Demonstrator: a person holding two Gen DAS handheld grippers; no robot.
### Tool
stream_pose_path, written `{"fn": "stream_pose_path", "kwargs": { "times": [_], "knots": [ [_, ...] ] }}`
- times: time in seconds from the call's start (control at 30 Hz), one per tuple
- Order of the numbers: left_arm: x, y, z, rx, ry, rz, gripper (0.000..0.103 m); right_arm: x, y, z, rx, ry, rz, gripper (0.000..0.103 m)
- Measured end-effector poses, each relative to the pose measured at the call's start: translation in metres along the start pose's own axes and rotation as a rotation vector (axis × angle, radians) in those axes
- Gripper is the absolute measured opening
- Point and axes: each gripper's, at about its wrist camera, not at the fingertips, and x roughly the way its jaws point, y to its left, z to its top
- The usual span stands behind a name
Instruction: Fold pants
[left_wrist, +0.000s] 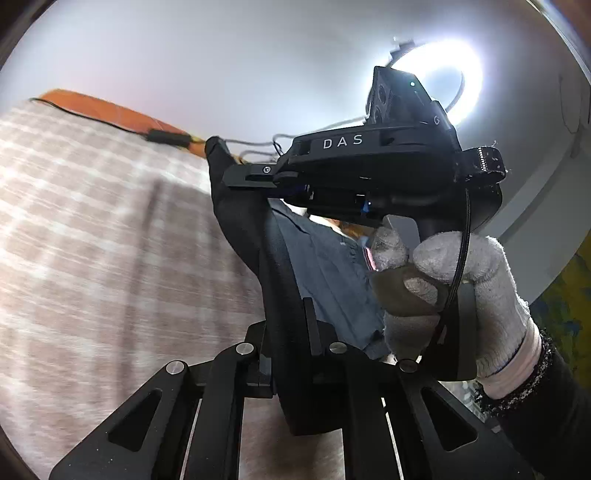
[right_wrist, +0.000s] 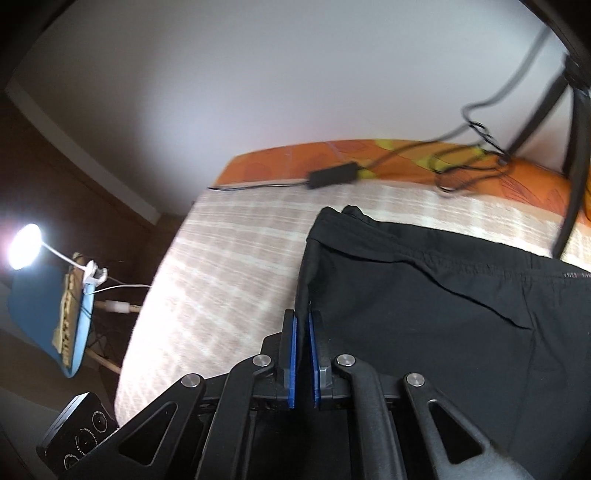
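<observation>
The black pants (right_wrist: 424, 302) lie on a bed with a beige checked cover (right_wrist: 229, 258), their waistband toward the right. My right gripper (right_wrist: 303, 325) is shut on the pants' left edge, with black cloth pinched between its blue pads (right_wrist: 293, 354). In the left wrist view a strip of black pants cloth (left_wrist: 243, 225) hangs stretched up from my left gripper (left_wrist: 288, 317), which is shut on it. The right gripper's body, marked DAS (left_wrist: 343, 142), is close above and in front, held by a white-gloved hand (left_wrist: 458, 291).
A black power adapter (right_wrist: 334, 175) and tangled cables (right_wrist: 476, 162) lie on the orange sheet (right_wrist: 288, 158) at the bed's far edge. A lit lamp (right_wrist: 24, 245) and a blue chair (right_wrist: 44, 314) stand left of the bed. A ring light (left_wrist: 443, 88) glares overhead.
</observation>
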Motion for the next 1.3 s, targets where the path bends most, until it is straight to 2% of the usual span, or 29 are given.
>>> {"fn": "stream_pose_path", "kwargs": {
  "times": [0.33,0.5,0.8,0.97,1.07,1.3],
  "knots": [
    [-0.089,0.017,-0.002,0.026,-0.047,0.094,0.007,0.033,0.083,-0.013,-0.060,0.012,0.084,0.001],
    [-0.097,0.003,-0.005,0.064,-0.037,0.101,0.007,0.032,0.102,-0.014,-0.090,-0.007,0.098,0.000],
    [-0.068,-0.057,0.005,0.182,-0.030,0.043,0.007,-0.044,0.053,-0.010,-0.034,-0.116,0.111,0.000],
    [-0.041,-0.088,0.014,0.232,-0.006,-0.016,0.007,-0.078,0.025,-0.010,-0.005,-0.168,0.085,0.000],
    [-0.014,-0.110,0.025,0.259,0.016,-0.051,0.007,-0.096,0.003,-0.013,0.020,-0.197,0.071,0.000],
    [0.053,-0.133,0.030,0.269,0.080,-0.124,0.007,-0.133,-0.062,-0.024,0.106,-0.247,0.034,0.000]
  ]
}}
